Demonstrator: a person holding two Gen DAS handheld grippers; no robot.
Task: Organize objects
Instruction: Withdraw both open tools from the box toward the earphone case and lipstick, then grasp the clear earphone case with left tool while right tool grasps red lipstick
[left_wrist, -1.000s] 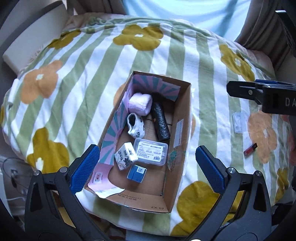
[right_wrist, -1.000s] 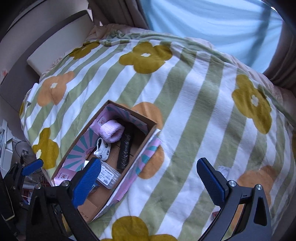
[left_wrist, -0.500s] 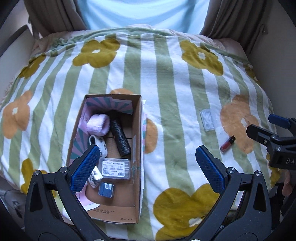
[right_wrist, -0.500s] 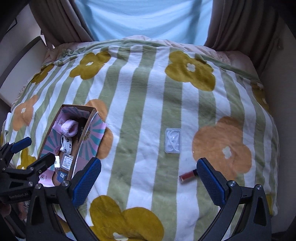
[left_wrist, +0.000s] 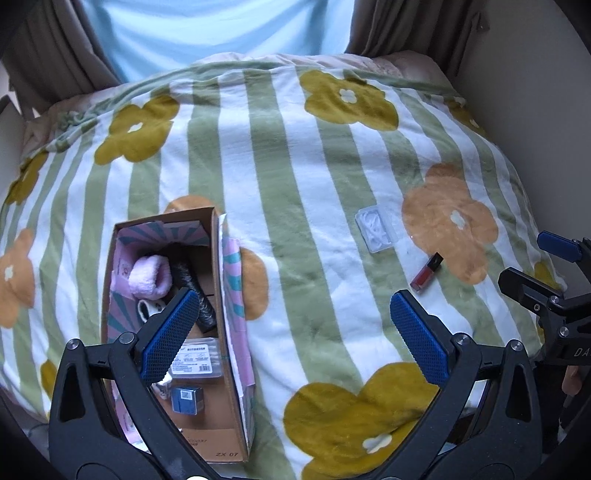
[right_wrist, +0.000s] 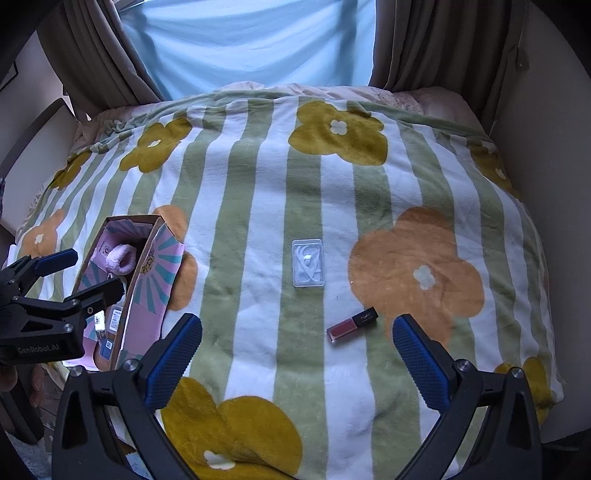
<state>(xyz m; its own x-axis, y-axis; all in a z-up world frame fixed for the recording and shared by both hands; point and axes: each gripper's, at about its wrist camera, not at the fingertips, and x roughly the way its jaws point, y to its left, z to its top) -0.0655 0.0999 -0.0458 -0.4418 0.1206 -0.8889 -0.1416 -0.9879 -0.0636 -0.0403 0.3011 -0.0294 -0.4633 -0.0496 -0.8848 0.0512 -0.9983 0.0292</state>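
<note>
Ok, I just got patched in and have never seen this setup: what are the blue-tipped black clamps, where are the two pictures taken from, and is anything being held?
Each clamp is a hand-held gripper with its own camera looking along its fingers. One picture is from the left hand-held gripper, one from the right hand-held gripper. Both are open and hold nothing. On the flowered blanket lie a clear plastic case and a lipstick. A cardboard box at the left already holds small items.
</note>
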